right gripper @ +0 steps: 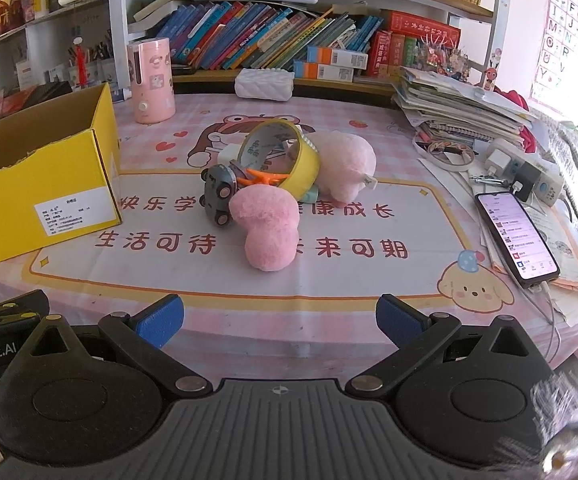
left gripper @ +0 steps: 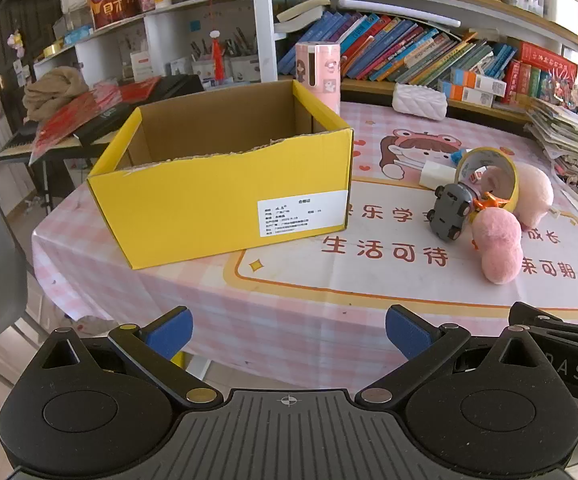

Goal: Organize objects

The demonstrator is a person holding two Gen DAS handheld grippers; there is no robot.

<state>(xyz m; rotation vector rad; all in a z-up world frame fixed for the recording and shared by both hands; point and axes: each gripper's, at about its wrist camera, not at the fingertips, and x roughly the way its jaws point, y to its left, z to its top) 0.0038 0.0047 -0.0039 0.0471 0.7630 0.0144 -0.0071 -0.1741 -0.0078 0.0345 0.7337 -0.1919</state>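
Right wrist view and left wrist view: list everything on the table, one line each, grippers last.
Cardboard box: one, yellow, open-topped, left side of the table.
Tape roll: one, yellow, propped up in the pile at mid-table.
Toy car: one, grey, tipped on its side against the pile.
Plush toys: two, pink, one in front of the pile and a paler one behind the tape.
Orange piece: one, under the tape roll; unclear what it is.
Cylinder container: one, pink, upright behind the box.
Pouch: one, white, quilted, at the far edge.
Phone: one, black, screen lit, right side.
Paper stack: one, far right.
Left gripper: open, empty.
Right gripper: open, empty.
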